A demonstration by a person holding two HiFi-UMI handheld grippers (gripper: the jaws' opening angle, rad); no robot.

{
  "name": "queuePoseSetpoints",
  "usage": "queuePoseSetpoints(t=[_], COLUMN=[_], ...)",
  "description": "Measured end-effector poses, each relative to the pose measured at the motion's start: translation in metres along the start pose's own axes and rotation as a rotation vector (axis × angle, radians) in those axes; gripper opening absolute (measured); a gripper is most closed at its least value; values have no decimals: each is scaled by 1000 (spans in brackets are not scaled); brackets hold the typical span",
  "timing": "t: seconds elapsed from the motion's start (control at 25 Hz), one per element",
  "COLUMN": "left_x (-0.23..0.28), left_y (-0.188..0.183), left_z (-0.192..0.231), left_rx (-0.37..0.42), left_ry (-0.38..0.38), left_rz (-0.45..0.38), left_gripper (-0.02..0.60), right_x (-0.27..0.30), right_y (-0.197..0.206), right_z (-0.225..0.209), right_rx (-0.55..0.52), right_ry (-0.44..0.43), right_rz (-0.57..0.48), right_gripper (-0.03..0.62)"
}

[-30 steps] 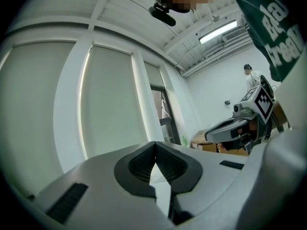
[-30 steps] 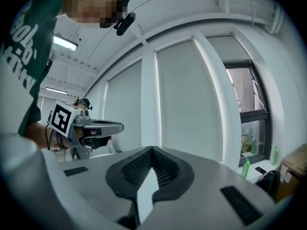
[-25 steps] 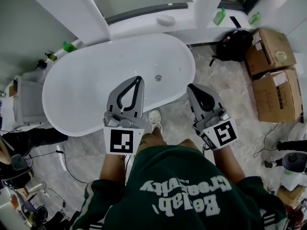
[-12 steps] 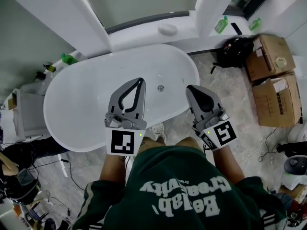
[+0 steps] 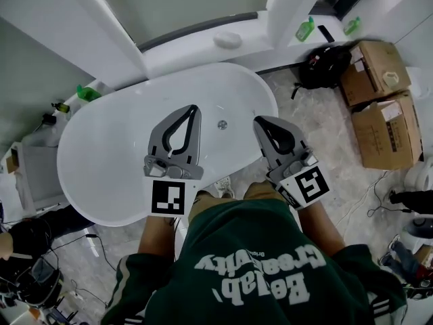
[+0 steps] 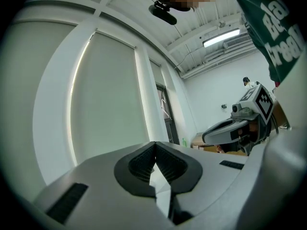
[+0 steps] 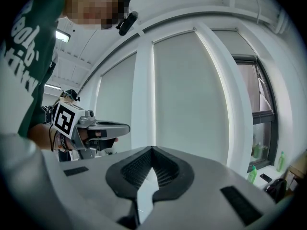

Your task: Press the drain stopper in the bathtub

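The white oval bathtub (image 5: 108, 161) lies below me, with the small round metal drain stopper (image 5: 222, 124) on its floor near the right end. My left gripper (image 5: 194, 109) is held high over the tub, its tip just left of the stopper in the head view. My right gripper (image 5: 259, 120) hovers over the tub's near right rim, just right of the stopper. Both are shut on nothing. In the left gripper view my left gripper (image 6: 155, 143) points at the window wall, with the right gripper (image 6: 235, 126) beside it. The right gripper view shows my right gripper (image 7: 152, 149) aimed at the blinds.
Two cardboard boxes (image 5: 379, 114) and a black backpack (image 5: 325, 65) sit on the floor at the right. Green bottles (image 5: 306, 29) stand on the window ledge, and another green bottle (image 5: 86, 92) stands at the tub's left end. Cables trail on the floor at the lower left.
The person has come closer to the tub, so it sits lower in the head view. Both grippers now flank the drain stopper more closely. Their jaws stay shut.
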State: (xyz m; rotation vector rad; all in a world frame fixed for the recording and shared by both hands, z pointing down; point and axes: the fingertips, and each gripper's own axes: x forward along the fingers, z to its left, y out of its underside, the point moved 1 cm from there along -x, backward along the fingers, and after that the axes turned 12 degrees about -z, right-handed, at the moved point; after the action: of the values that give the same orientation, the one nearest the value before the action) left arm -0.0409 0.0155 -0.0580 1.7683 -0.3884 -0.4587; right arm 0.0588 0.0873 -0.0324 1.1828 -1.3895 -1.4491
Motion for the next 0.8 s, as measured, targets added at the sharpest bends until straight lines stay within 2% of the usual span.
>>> queuePoseSetpoints(t=[0.12,0.28,0.52,0.64,0.8], left_x=[4,13,32,46,69], left_y=[-5,-7,-15,-15,-16], left_z=[-2,-3,-18,-26,-35], left_rx=[3,-23,-23,4,11], left_ry=[11,-11,-20,-13,-55], left_rz=[-22,-26,-37,-29,-23], left_gripper=[8,8,8,8,8], right_x=[-1,1,3,10,20], right_y=[-2,-5,-3,0,0], right_z=[-2,-7,-20,-32,-55], right_rx=[-14,-27,-27,-17,-12], right_ry=[-1,-6,-62,-106,-161], right_rz=[0,-7,0,17,24], right_gripper=[11,11,11,11,9])
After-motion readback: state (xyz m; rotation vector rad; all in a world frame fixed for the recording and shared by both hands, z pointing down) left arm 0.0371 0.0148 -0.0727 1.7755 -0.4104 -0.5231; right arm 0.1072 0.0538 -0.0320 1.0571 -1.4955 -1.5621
